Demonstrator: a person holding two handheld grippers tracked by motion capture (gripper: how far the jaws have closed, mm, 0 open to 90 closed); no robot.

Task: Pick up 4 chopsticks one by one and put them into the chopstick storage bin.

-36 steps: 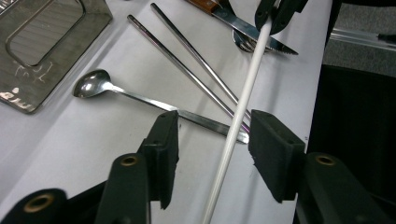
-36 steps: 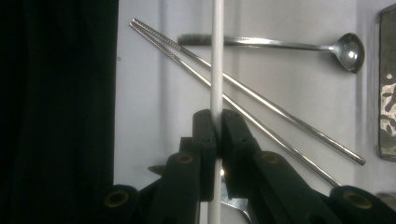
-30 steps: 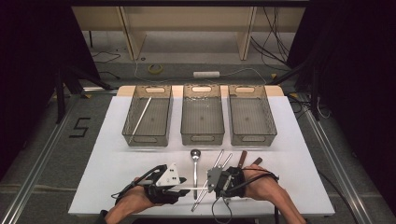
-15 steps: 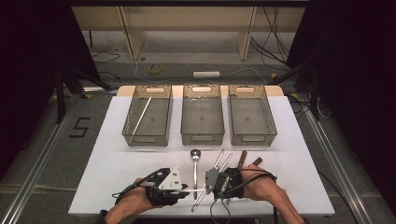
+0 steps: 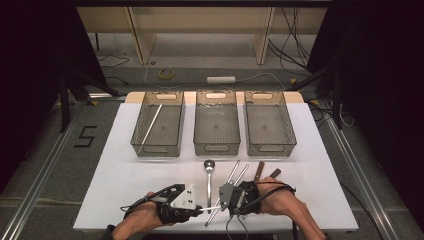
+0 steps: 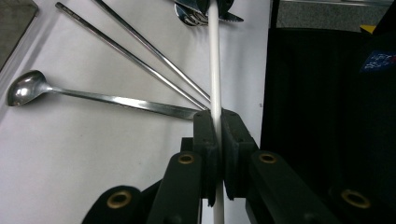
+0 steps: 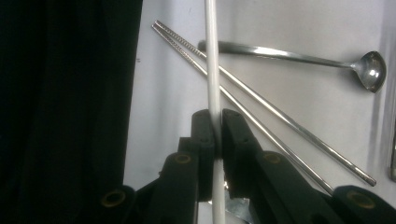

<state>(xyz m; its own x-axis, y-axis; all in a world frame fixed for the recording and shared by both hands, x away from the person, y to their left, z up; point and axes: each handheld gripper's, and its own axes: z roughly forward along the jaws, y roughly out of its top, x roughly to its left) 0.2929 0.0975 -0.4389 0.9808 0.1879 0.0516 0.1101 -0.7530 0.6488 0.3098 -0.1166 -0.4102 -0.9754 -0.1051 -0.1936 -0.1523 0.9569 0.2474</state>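
- The left gripper (image 5: 197,206) sits low at the near edge of the white table (image 5: 125,170), its jaws pinched tight on a thin white stick (image 6: 214,70)
- The right gripper (image 5: 222,200) faces it from the other side, jaws likewise closed hard on the same white stick, seen in the right gripper view (image 7: 212,65) running straight up between them
- The stick spans the short gap between the two grippers, just above the table near its front edge, held at both ends
- Under and beside it lie a metal spoon (image 5: 208,172) with its bowl pointing away from the person, and a pair of metal chopsticks (image 5: 235,172) lying slantwise, close together
- Two brown-handled pieces (image 5: 260,171) lie just right of the chopsticks; what they are is hard to tell
- Farther back stand three clear bins in a row; the left bin (image 5: 137,142) holds another white stick (image 5: 151,122) lying aslant, the middle bin (image 5: 216,148) and right bin (image 5: 270,149) look bare
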